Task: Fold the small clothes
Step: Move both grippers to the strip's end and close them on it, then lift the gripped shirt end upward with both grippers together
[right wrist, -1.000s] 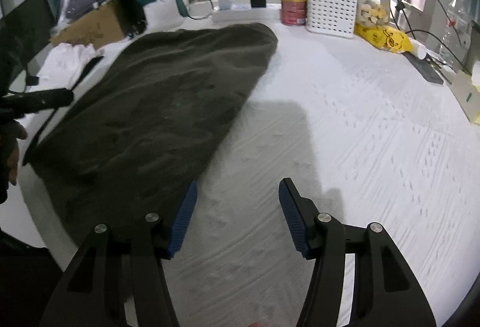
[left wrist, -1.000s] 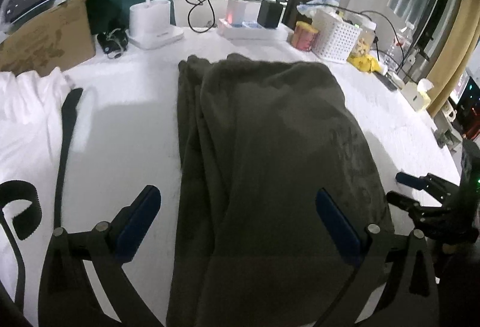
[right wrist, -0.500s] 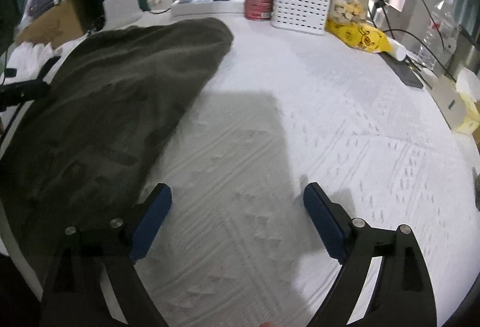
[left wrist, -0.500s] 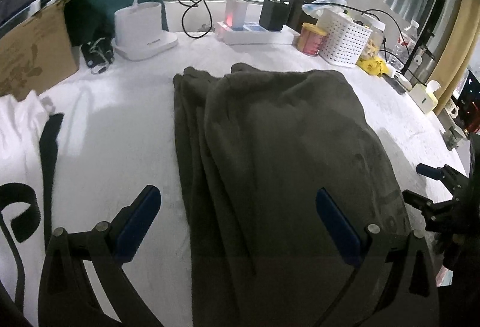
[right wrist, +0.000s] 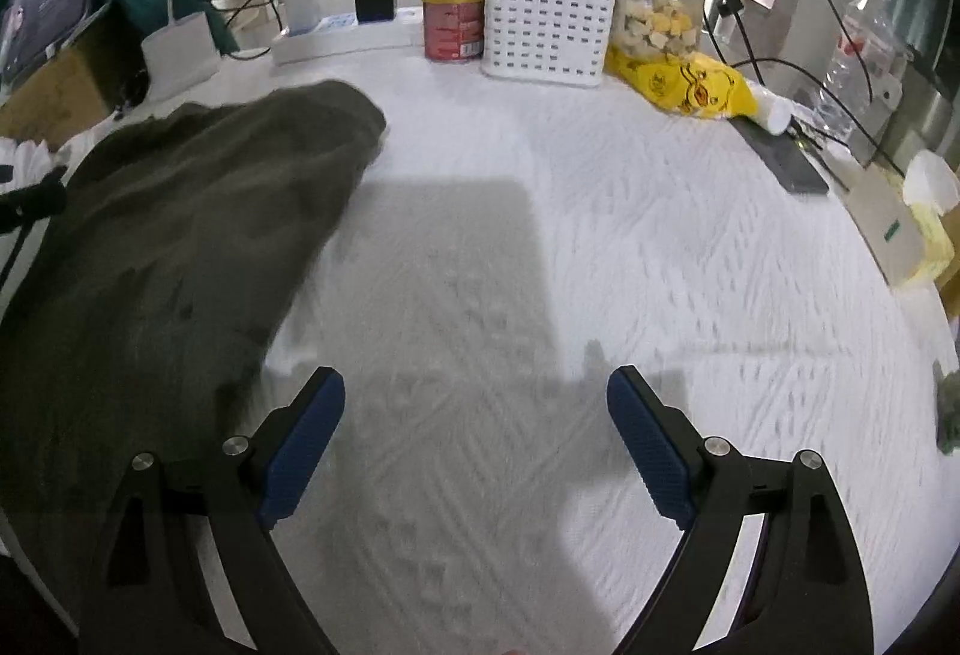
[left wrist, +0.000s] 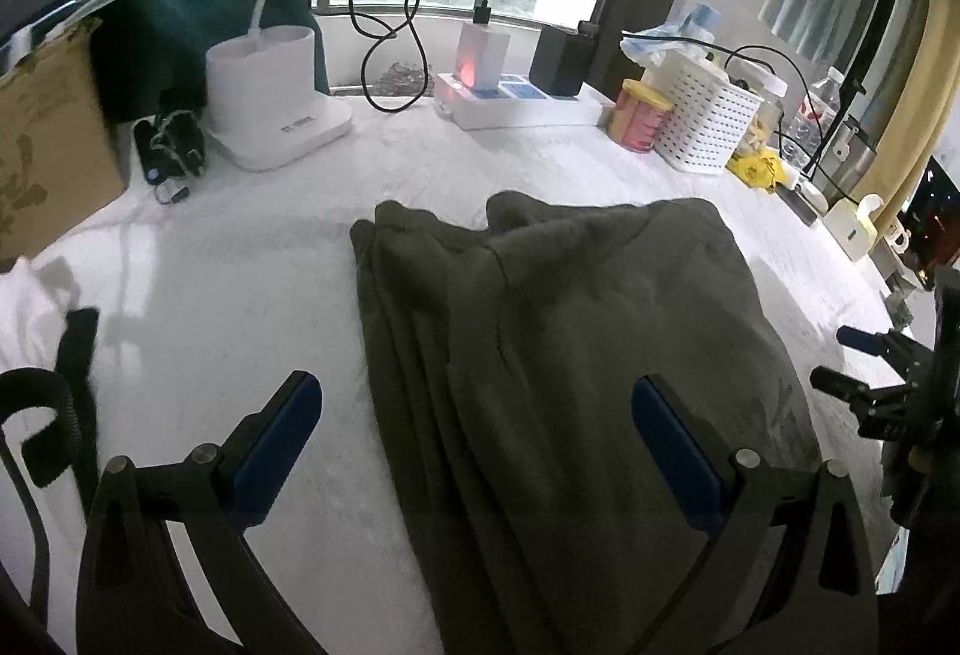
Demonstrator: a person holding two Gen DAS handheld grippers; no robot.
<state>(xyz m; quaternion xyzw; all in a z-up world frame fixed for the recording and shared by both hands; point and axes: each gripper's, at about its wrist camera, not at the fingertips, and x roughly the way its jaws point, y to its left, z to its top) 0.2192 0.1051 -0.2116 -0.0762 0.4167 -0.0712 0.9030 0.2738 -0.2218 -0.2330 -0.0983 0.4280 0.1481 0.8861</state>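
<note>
- Leftmost, in the left wrist view, a cardboard box [left wrist: 42, 144] stood at the edge of the white table [left wrist: 240, 259], with a strip of white cloth [left wrist: 24, 307] and a black strap [left wrist: 78, 349] in front of it.
- Next, a white lamp base [left wrist: 270, 108] sat near the window, and a black cable [left wrist: 390, 36] looped beside it to a white charger [left wrist: 483, 54] on a power strip [left wrist: 522, 108].
- Centrally, the dark olive garment [left wrist: 576, 355] lay folded lengthwise on the table, its layered edges stacked along its left side.
- Over it hung the left gripper [left wrist: 477, 415], fingers spread wide and pinching nothing; its right pad [left wrist: 672, 451] was above the cloth, its left pad [left wrist: 276, 445] above bare table.
- Further right stood a red can [left wrist: 642, 120] just beside a white basket [left wrist: 708, 114].
- Rightmost, the right gripper [left wrist: 864, 367] showed at the garment's right edge.
- From the right wrist view, that gripper [right wrist: 477, 427] had its fingers spread wide over bare table, nothing between them, with the garment [right wrist: 180, 235] to its left.
- Beyond, a yellow bag [right wrist: 690, 81] lay by the basket [right wrist: 549, 12].
</note>
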